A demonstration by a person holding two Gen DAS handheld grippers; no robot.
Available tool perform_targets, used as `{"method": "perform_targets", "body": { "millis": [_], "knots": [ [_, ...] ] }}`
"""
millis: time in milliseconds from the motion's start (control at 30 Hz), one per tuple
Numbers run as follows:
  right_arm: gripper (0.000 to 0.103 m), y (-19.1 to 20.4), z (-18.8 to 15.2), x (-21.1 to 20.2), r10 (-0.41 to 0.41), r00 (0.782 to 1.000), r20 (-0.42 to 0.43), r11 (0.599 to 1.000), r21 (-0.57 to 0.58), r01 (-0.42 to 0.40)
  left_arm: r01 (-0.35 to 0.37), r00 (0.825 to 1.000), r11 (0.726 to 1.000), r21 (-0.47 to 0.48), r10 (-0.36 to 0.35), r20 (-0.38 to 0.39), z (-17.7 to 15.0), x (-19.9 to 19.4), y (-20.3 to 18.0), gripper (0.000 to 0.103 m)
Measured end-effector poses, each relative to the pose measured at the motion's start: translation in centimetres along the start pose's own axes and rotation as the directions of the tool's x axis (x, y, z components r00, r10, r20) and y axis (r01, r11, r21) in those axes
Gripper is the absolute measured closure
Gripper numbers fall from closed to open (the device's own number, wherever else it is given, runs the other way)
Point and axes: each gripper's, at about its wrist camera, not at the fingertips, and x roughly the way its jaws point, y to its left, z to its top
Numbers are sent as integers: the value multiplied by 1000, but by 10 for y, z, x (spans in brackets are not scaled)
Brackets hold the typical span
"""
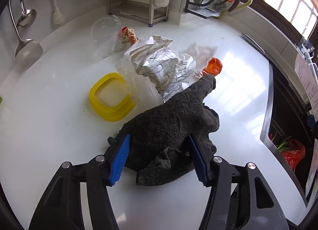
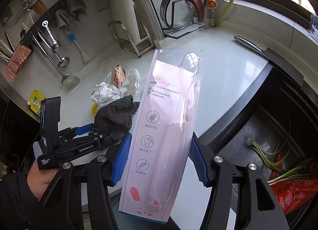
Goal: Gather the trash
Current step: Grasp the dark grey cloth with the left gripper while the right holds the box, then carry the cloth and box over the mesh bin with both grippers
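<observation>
Left gripper point(image 1: 157, 159): jaws around the grey cloth point(image 1: 169, 128), pads pressing its sides
Right gripper point(image 2: 160, 157): jaws clamped on the toothbrush packet point(image 2: 165, 122)
Trash: crumpled paper point(image 1: 159, 66), clear cup point(image 1: 106, 35), orange scrap point(image 1: 213, 66) just beyond the cloth on the surface point(image 1: 49, 130)
Advice: pinch cloth low, keep it bunched; sweep toward the paper without hitting the yellow lid point(image 1: 109, 96)

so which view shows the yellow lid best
The left wrist view: the yellow lid lies in full sight on the white counter, only its right edge under clear plastic. The right wrist view shows just a yellow sliver behind the grey cloth.
</observation>
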Motion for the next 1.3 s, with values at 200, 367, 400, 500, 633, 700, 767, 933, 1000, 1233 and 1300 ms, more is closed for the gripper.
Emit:
{"method": "perform_targets", "body": {
  "millis": [200,367,400,500,633,700,767,933,1000,1233,1300],
  "knots": [
    [47,6,4,3,19,1000,7,1000,-8,-19,20,1000,999,-28,-19,19,-3,-19,2,58],
    [47,12,5,5,34,999,10,999,-12,-34,35,999,999,-20,-35,13,-8,-26,5,72],
    [47,13,6,5,35,999,11,999,-14,-35,33,999,999,-23,-32,14,-10,-28,5,72],
    [47,15,6,6,39,999,10,999,-16,-39,44,999,999,-30,-44,22,-13,-34,9,77],
    [47,19,5,7,45,999,6,999,-26,-45,66,997,997,-33,-65,30,-17,-42,11,88],
    [47,23,5,6,49,999,6,998,-42,-49,71,997,997,-32,-69,41,-17,-47,10,90],
    [47,28,6,4,54,999,8,997,-56,-53,72,996,997,-29,-71,51,-16,-53,9,91],
    [47,34,8,-1,69,997,19,996,-62,-68,81,994,997,-21,-79,82,-15,-74,5,93],
    [47,35,9,-3,75,997,23,995,-61,-74,92,992,996,-23,-89,92,-15,-84,3,93],
    [47,44,4,-12,100,995,29,993,-68,-98,88,987,996,5,-88,135,-23,-122,-2,93],
    [47,48,1,-15,107,994,28,992,-76,-105,69,987,997,19,-71,145,-27,-132,-2,93]
  ]
}}
